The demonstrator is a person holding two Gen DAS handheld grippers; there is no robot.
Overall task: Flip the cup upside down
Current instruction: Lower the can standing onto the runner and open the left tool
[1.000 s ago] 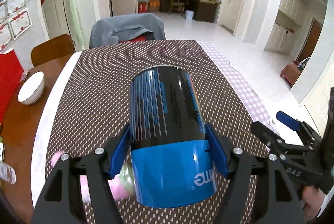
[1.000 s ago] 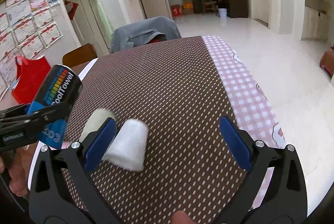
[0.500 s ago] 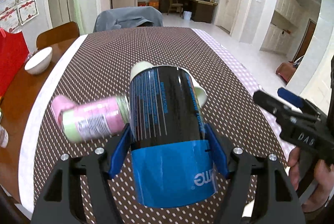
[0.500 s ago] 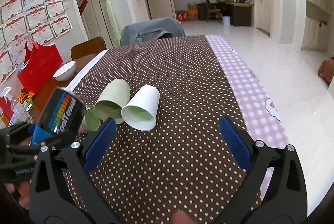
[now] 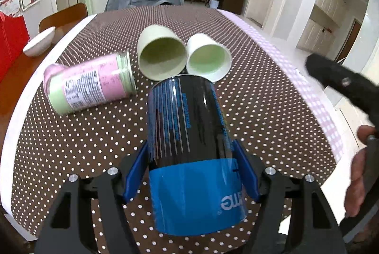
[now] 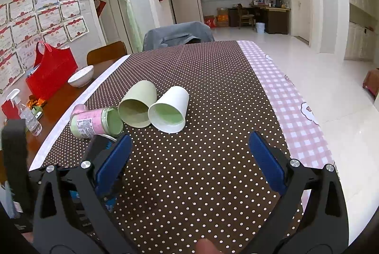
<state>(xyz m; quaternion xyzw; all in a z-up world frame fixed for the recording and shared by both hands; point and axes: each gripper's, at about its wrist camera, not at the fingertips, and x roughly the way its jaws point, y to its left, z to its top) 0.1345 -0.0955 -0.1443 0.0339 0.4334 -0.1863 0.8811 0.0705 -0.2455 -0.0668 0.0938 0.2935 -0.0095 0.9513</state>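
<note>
Left gripper [image 5: 190, 173] clamps the black-and-blue can [image 5: 189, 135], lying lengthwise between its fingers. Right gripper [image 6: 189, 164] gapes, holding nothing. Ahead: green cup [image 6: 138, 107] and white cup [image 6: 169, 109] on their sides, unflipped.

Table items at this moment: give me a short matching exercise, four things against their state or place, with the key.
Things:
1. blue and black can
2. white cup
3. pink jar
4. right claw

States:
A. open, holding nothing
B. on its side, leftmost of the three lying items
C. clamped in the left claw
D. on its side, green inside, touching the pale green cup

Pairs: 1-C, 2-D, 3-B, 4-A
</note>
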